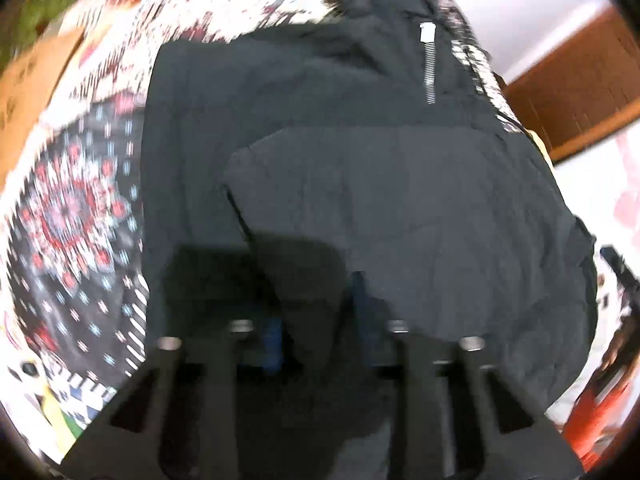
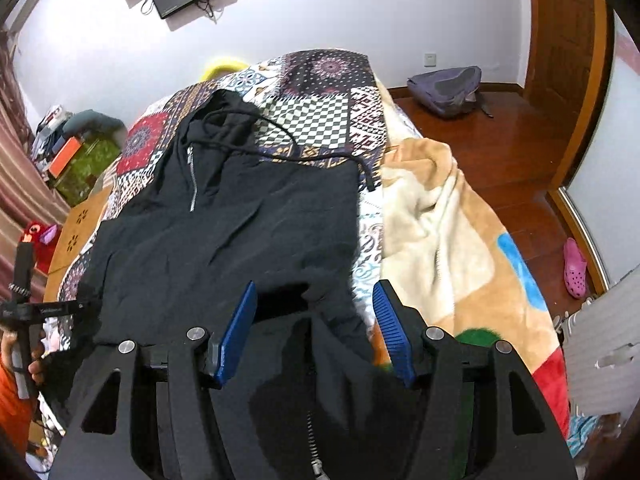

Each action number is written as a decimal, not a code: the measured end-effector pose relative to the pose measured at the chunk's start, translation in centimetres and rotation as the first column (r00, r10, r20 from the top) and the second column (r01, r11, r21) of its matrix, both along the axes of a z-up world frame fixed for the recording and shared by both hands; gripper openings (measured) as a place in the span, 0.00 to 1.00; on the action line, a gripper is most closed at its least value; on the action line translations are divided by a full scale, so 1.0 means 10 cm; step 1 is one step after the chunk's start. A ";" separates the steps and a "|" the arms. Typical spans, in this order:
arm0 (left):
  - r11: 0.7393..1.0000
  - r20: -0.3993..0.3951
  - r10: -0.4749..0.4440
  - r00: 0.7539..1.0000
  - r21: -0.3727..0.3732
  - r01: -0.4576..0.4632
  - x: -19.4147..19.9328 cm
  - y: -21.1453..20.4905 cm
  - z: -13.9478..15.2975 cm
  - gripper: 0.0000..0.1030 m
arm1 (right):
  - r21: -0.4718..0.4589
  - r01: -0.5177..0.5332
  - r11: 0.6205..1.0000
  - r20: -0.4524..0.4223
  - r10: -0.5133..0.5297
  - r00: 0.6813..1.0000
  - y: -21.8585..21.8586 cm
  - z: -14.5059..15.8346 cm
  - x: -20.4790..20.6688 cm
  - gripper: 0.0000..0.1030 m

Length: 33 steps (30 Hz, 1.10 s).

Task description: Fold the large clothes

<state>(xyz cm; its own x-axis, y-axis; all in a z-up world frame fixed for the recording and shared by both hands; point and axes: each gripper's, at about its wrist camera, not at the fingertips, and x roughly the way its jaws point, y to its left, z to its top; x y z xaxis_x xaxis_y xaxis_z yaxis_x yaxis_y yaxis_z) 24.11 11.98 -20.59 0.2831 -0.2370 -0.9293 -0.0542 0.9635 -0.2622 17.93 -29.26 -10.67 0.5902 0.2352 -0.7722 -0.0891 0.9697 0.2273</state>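
A black zip hoodie (image 2: 240, 220) lies spread on a patterned bedspread (image 2: 332, 92), hood at the far end, with its metal zipper (image 2: 192, 176) and drawstring (image 2: 312, 156) showing. My right gripper (image 2: 314, 320) stands open over the hoodie's near right edge. Black cloth lies loose between its blue pads (image 2: 236, 332), and the right pad is clear of it. In the blurred left wrist view the hoodie (image 1: 360, 180) fills the frame, with a folded layer on top. My left gripper (image 1: 318, 316) is narrowed on a dark fold of that cloth. A hand (image 2: 34, 364) holds the left tool at the hoodie's left edge.
A tan and cream fleece blanket (image 2: 448, 220) is bunched on the bed to the right of the hoodie. On the wooden floor beyond lie a grey backpack (image 2: 444, 88) and a pink shoe (image 2: 575, 268). Boxes and clutter (image 2: 80, 160) crowd the left side.
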 end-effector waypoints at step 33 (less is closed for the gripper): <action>0.958 0.080 -0.023 0.996 0.286 -0.001 0.09 0.38 0.01 0.56 | -0.065 -0.040 0.997 -0.154 0.030 0.988 0.22 -0.26 0.40 0.63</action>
<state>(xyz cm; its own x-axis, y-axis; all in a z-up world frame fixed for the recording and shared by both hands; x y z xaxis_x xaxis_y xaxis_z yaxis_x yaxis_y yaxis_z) 24.97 15.76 -20.47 0.3600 0.0311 -0.9324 -0.0325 0.9993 0.0208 21.90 -27.03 -13.29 0.4562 0.1977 -0.8676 -0.0925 0.9803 0.1747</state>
